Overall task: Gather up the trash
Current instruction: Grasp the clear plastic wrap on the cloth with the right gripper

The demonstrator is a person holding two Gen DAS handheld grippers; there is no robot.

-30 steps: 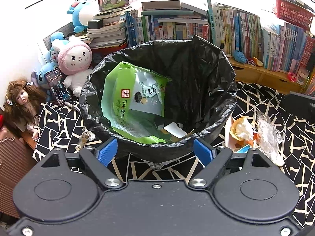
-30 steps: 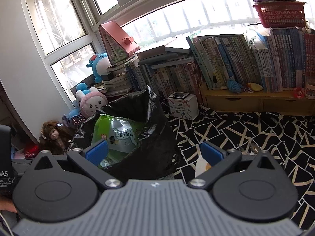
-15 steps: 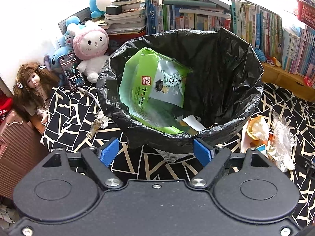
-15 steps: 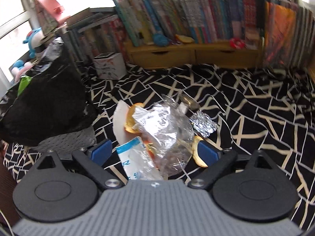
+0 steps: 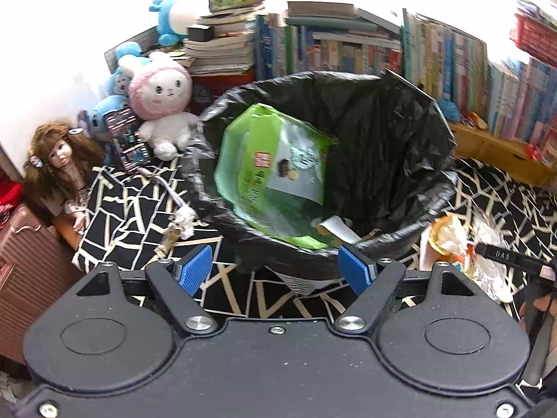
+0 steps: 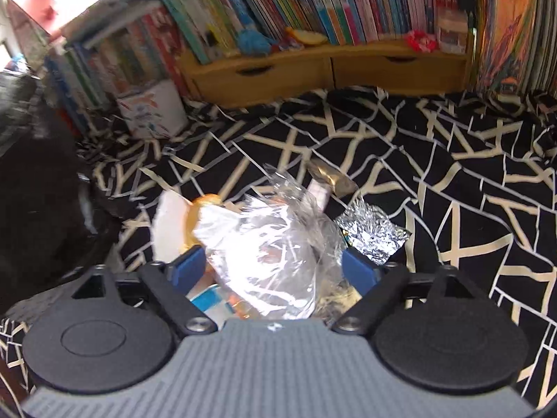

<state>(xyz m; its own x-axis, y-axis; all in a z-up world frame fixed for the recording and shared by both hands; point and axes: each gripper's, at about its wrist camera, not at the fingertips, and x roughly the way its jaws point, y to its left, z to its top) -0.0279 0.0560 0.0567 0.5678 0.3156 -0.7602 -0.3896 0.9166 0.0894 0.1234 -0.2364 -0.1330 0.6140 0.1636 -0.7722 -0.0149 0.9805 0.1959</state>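
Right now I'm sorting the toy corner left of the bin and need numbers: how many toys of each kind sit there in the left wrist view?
Blue plush toys: 3 (top one, middle, lowest)
Pink-and-white plush rabbit: 1
Brown-haired doll: 1
Total: 5 toys, all left of the black-lined bin.

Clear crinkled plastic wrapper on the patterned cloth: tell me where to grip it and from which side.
Grip the bunched, puffed-up middle of the clear plastic wrapper, coming down from above at a slant. It stands proud of the cloth there, while its edges lie thin among the foil scrap and paper. The right claw already straddles that bulge and its jaws are closing, pads not yet pressing.
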